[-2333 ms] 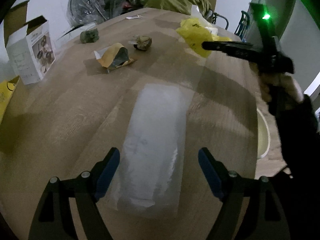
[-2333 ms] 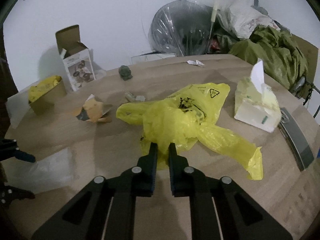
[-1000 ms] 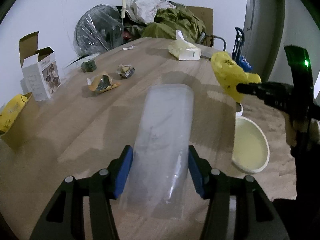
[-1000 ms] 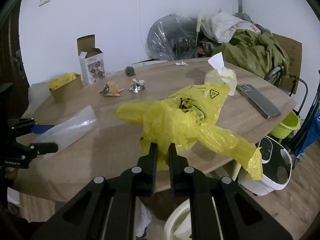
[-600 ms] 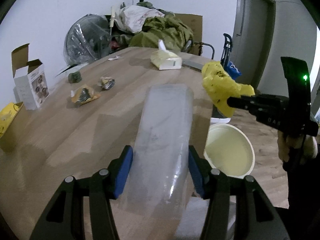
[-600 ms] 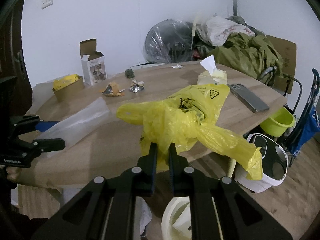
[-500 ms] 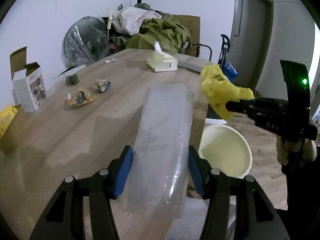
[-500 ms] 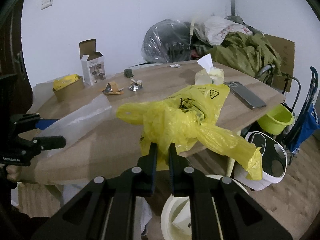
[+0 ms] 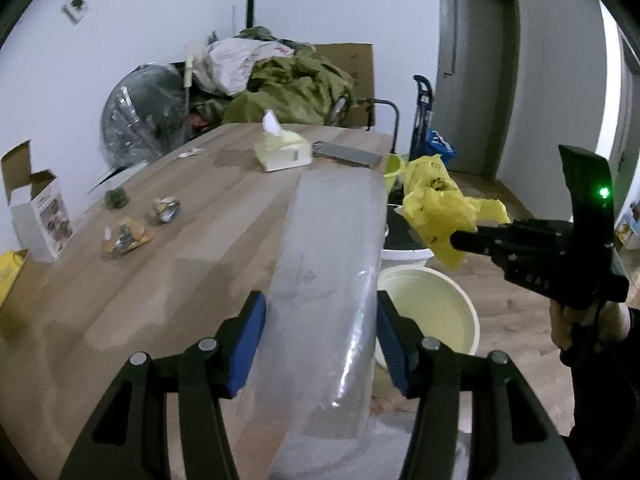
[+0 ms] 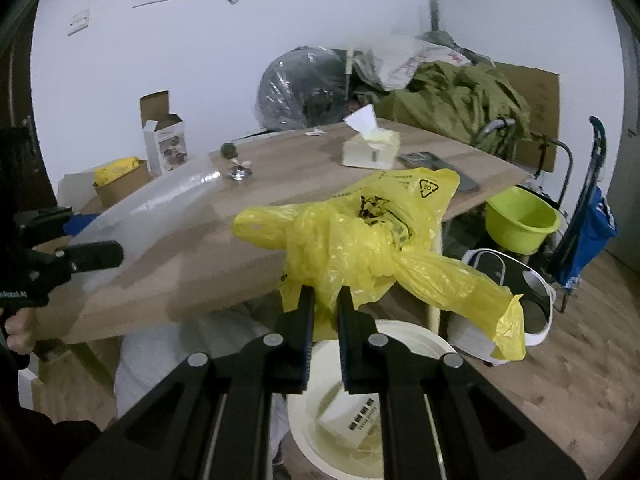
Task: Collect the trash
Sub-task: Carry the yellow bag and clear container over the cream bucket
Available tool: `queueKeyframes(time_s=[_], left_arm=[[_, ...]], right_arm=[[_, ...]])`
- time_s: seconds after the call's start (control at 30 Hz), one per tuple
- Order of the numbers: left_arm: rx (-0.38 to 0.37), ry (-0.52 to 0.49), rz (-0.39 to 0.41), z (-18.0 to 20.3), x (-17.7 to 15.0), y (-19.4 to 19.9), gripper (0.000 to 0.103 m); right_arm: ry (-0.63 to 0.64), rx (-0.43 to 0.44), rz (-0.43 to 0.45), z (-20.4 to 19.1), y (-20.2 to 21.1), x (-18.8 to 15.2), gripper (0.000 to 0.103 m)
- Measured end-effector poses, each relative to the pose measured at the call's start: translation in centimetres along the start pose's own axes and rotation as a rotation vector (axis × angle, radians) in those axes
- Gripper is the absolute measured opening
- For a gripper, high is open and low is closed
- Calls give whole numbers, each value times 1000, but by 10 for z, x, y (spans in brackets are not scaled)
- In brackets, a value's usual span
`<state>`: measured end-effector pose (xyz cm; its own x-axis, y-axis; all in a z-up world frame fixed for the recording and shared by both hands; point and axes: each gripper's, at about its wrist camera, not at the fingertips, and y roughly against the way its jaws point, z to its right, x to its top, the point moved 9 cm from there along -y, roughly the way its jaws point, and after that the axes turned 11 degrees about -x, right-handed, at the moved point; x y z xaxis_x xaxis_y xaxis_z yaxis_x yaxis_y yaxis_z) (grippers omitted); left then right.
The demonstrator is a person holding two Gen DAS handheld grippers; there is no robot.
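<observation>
My left gripper (image 9: 320, 332) is shut on a clear plastic bag (image 9: 332, 264), its blue pads pressing both sides; the bag sticks out past the table's edge. My right gripper (image 10: 325, 308) is shut on a crumpled yellow plastic bag (image 10: 360, 236), held in the air above a pale round bin (image 10: 404, 340) on the floor. In the left wrist view the yellow bag (image 9: 436, 208) hangs from the right gripper (image 9: 460, 242) over the same pale bin (image 9: 436, 300). In the right wrist view the clear bag (image 10: 148, 208) and left gripper (image 10: 104, 254) show at the left.
On the wooden table (image 9: 140, 280) lie crumpled wrappers (image 9: 126, 236), a tissue box (image 9: 284, 152), a phone (image 9: 348, 155) and an open white carton (image 9: 40, 216). A white box (image 10: 352, 420) lies inside the bin. A green basin (image 10: 520, 220) and white pail (image 10: 504, 312) stand on the floor.
Both grippers have carried their bags off the tabletop and past the table's edge. The pale bin has come into view below them, and the table has receded.
</observation>
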<state>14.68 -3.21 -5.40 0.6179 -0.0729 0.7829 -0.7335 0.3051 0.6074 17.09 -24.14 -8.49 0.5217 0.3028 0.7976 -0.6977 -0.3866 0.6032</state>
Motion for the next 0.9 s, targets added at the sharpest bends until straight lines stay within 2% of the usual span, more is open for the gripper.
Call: queueKeyframes(time_s=[0.37, 0.5, 0.67, 0.8, 0.9], left_arm=[[-85, -52, -72, 36, 5, -57, 55], [-80, -83, -96, 42, 5, -79, 55], [-106, -72, -125, 44, 4, -103, 55], [-126, -76, -142, 47, 2, -118, 55], [-132, -74, -167, 47, -1, -131, 55]], right_arm=[[-86, -60, -70, 47, -10, -45, 10], [-114, -55, -113, 53, -23, -67, 10], [-150, -30, -169, 58, -40, -86, 11], [-163, -4, -200, 60, -51, -97, 41], [-165, 0, -224, 61, -58, -103, 43]])
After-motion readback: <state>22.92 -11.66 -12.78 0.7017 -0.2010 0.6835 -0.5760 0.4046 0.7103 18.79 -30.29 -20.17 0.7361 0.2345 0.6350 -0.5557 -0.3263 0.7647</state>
